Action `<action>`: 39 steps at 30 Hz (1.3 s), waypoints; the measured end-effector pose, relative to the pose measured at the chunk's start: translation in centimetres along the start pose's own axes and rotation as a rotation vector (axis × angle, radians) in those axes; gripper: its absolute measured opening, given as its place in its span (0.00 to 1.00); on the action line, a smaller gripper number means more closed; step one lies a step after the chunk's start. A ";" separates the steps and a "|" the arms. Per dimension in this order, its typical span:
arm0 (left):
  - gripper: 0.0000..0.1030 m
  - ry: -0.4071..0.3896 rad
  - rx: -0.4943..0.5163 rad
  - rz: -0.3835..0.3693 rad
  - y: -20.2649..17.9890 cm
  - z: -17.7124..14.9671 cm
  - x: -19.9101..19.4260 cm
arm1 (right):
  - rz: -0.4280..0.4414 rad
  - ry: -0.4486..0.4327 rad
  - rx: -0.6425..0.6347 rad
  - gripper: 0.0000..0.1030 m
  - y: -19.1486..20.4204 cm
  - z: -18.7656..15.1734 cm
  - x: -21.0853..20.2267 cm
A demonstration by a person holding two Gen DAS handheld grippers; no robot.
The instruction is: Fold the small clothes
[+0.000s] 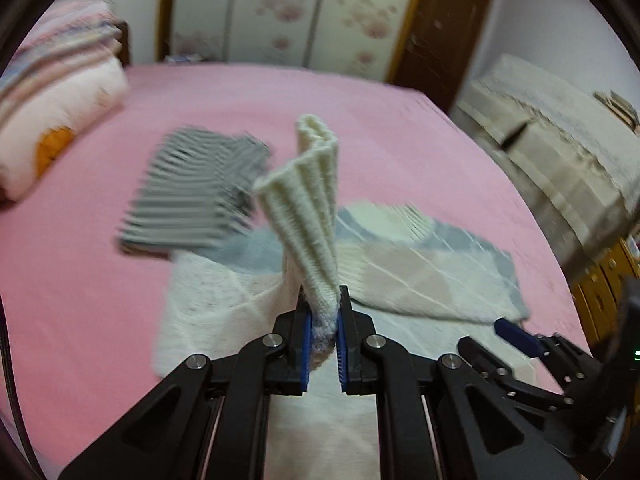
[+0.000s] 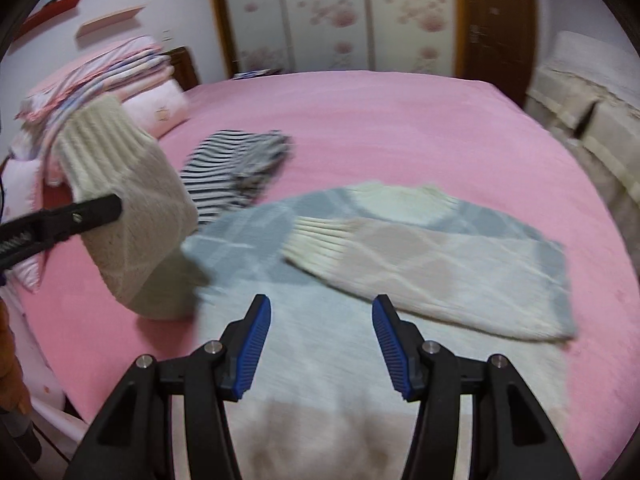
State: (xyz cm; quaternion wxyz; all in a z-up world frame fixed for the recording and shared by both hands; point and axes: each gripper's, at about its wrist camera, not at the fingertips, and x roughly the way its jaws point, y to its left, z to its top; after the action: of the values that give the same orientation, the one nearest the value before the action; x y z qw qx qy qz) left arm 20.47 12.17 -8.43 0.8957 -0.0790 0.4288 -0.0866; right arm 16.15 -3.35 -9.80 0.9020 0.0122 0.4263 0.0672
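left gripper [image 1: 323, 328]: we see it clamped tight on the cream ribbed sleeve [image 1: 308, 200] of the sweater, blue pads pinching the fabric from both sides.
sleeve: lifted clear above the sweater body [image 1: 224, 304]; the cuff stands up past the fingertips. In the right wrist view the same sleeve [image 2: 128, 200] hangs raised at the sweater's left edge, a black finger across it.
right gripper [image 2: 320, 332]: jaws apart, nothing between the pads; we see it hovering over the lower middle of the sweater body [image 2: 320, 360]. In the left wrist view it [image 1: 512, 332] sits near the sweater's right edge.
sweater: cream, grey and beige diamond knit, spread flat on the pink bed sheet [image 2: 400, 120].
other sleeve [image 2: 432, 276]: already folded across the sweater's chest, cuff pointing to the raised sleeve's side.
striped garment [image 1: 200, 196]: grey and white, lying on the sheet just beyond the sweater's far left corner; whether they touch, we can't tell through the blur.
pillow and folded bedding [image 1: 60, 120]: well left of the sweater, at the bed's edge.
wardrobe [image 2: 340, 16]: floral doors, far behind the sweater, past the bed.
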 end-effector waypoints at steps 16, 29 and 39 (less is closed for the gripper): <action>0.44 0.068 -0.024 -0.034 -3.7 -8.9 4.3 | 0.035 0.105 0.174 0.52 -10.5 -5.2 1.6; 0.48 0.065 -0.307 0.141 9.4 -16.3 0.6 | 0.252 0.247 0.204 0.52 -6.1 -7.0 7.2; 0.48 0.057 -0.315 0.108 9.0 -16.0 2.2 | 0.275 0.240 0.151 0.12 -3.6 -5.6 9.5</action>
State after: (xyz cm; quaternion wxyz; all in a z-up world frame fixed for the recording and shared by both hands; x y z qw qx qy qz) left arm 10.06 19.37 -21.96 0.8631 -0.1929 0.4660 0.0276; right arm 18.19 -5.83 -21.00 0.8235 0.1300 0.5290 0.1584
